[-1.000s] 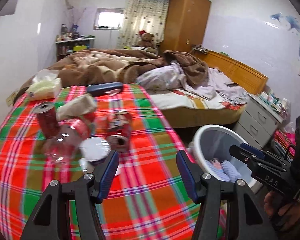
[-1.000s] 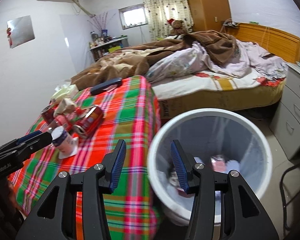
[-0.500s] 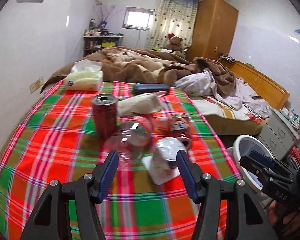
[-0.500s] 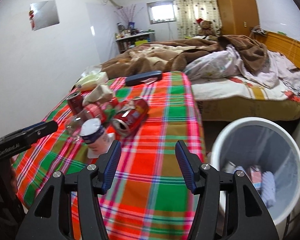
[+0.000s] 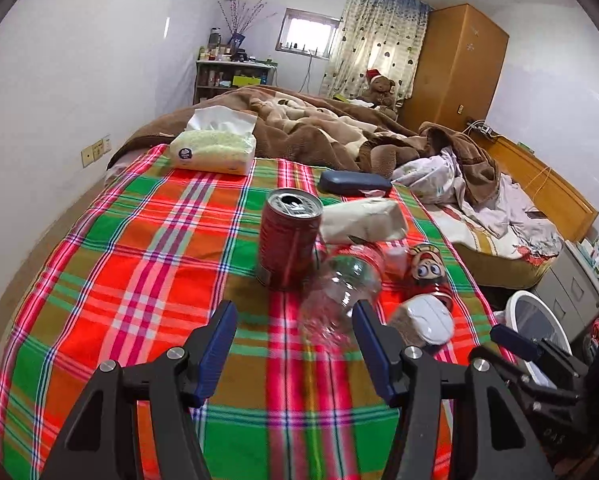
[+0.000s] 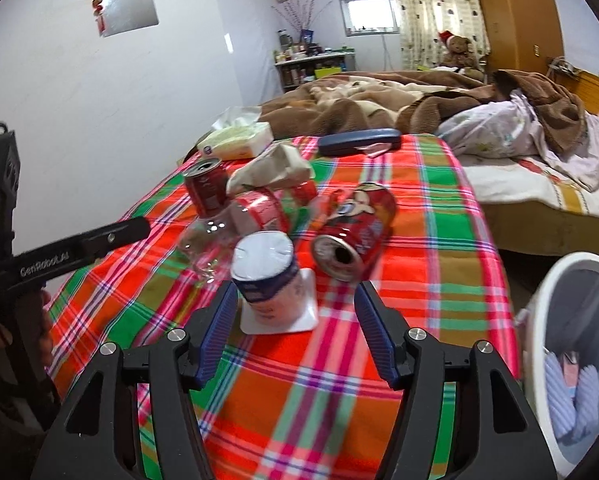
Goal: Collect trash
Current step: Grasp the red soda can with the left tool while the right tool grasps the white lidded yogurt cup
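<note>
With both tools spread and empty, the right tool [image 6: 293, 330], just widened, nears the upturned white plastic yogurt cup [image 6: 268, 276] on the plaid-clothed table [image 6: 439, 272]; a clumsy pinch could roll the crowded clear plastic bottle [image 6: 211, 246].

Place: a lived-in home bedroom, by all I can see through both wrist cameras.
Bed: unmade bed with a rumpled brown fleece blanket [image 5: 299, 128] and a wooden headboard [image 5: 539, 176] along the right wall.
Storage: tall orange-brown wooden wardrobe [image 5: 455, 64] in the far corner; grey drawer unit [image 5: 571, 280] beside the bed.
Window: small bright window [image 5: 308, 33] next to a patterned curtain [image 5: 375, 36].
Personal items: brown teddy bear in a red hat [image 5: 379, 88]; cluttered white shelf unit [image 5: 231, 76] of bottles.
Work surface: table under a red, green and orange plaid cloth [image 5: 139, 280], bearing a soft pack of tissues [image 5: 215, 148].
Waste: round white plastic bin [image 6: 555, 300] on the floor beside the table.
</note>
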